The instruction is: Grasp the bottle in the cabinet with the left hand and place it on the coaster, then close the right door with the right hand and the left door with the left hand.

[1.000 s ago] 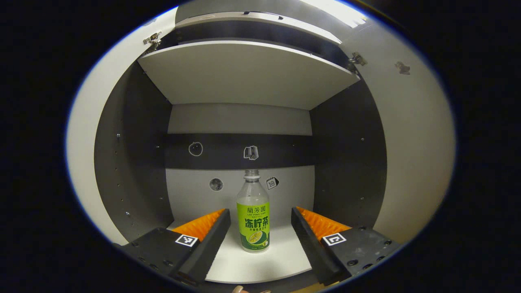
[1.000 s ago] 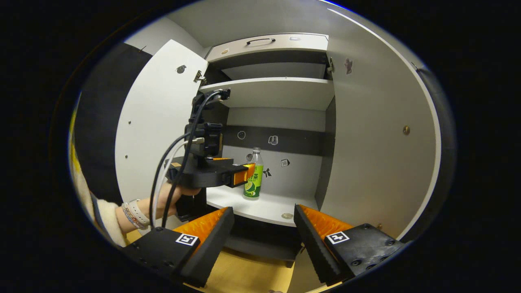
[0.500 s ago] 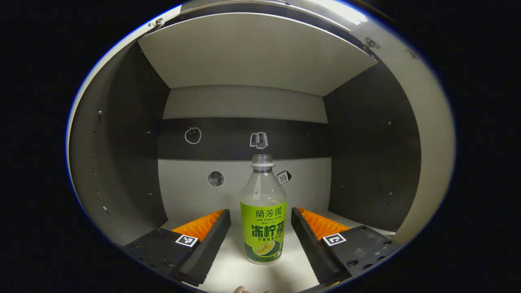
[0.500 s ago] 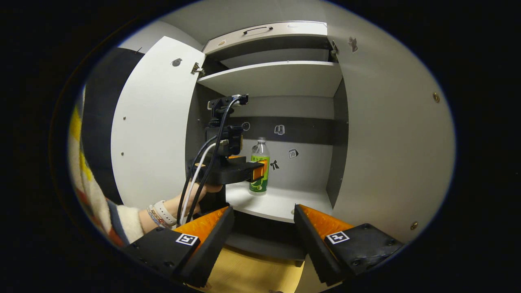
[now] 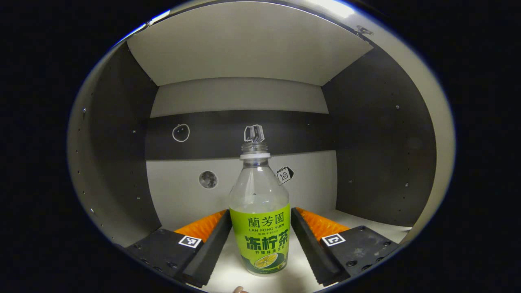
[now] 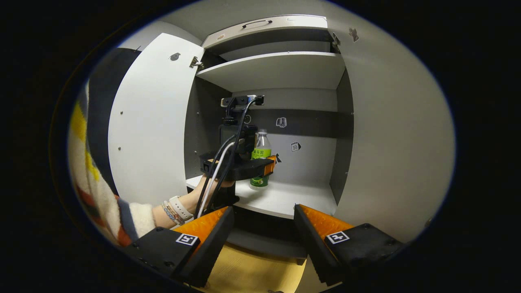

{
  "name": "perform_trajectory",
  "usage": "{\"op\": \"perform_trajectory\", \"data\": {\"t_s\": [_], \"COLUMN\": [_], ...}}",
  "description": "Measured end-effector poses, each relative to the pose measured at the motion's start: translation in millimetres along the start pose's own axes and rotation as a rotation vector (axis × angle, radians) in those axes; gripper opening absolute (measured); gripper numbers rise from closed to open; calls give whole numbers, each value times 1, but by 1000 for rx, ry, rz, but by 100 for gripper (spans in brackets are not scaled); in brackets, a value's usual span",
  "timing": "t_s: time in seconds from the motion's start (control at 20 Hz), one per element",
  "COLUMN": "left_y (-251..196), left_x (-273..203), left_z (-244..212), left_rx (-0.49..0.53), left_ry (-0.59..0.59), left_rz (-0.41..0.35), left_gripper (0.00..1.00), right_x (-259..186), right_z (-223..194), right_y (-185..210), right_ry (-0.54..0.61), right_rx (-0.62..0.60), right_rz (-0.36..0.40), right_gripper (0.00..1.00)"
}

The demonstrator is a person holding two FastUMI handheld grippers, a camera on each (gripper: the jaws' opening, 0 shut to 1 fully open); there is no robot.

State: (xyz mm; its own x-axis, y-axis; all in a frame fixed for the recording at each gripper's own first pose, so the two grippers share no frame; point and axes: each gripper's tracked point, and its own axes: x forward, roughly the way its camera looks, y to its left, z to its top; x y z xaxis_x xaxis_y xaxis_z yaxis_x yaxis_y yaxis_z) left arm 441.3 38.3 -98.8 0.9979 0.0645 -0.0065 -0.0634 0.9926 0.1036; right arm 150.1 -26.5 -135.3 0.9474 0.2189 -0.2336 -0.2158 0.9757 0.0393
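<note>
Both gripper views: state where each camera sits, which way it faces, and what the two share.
Left gripper view: rides the left gripper inside the cabinet, facing the back wall; its open fingers flank the upright bottle, a fingertip at the bottom edge.
Right gripper view: rides the right gripper outside, in front of the open cabinet, facing in; its open fingers are empty, and a hand and a sleeve show.
Shared: the bottle, the shelf it stands on, the back-wall stickers.

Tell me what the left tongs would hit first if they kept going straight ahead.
Probably the green-labelled drink bottle, standing upright on the cabinet shelf between the open left tongs. The fingers would pass either side of it.
</note>
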Motion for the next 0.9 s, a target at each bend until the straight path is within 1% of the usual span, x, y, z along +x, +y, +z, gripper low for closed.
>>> {"op": "perform_trajectory", "data": {"t_s": [0.05, 0.1, 0.3, 0.45, 0.5, 0.65, 0.7, 0.9], "left_y": [-1, -2, -5, -7, -6, -1, 1, 6], "left_x": [-2, 0, -7, -24, -32, -60, -72, -122], "left_z": [1, 0, 6, 27, 33, 50, 53, 61], "left_rx": [-3, -12, -9, -14, -22, -51, -62, -80], "left_ry": [-2, -3, -1, -33, -42, -70, -73, -72], "left_rz": [-4, -11, -19, -29, -34, -34, -33, -47], "left_gripper": [89, 81, 79, 80, 79, 80, 79, 80], "right_x": [0, 0, -4, -11, -14, -26, -31, -51], "right_z": [-1, 0, 5, 10, 11, 14, 15, 15], "right_y": [0, 1, 0, -2, -3, -4, -3, 8], "right_ry": [2, 2, -13, -29, -30, -41, -45, -47], "right_rx": [4, 6, 20, 19, 19, 19, 21, 20], "right_rz": [1, 3, -3, -22, -29, -56, -64, -85], "right_gripper": [98, 98, 98, 98, 98, 98, 98, 98]}}
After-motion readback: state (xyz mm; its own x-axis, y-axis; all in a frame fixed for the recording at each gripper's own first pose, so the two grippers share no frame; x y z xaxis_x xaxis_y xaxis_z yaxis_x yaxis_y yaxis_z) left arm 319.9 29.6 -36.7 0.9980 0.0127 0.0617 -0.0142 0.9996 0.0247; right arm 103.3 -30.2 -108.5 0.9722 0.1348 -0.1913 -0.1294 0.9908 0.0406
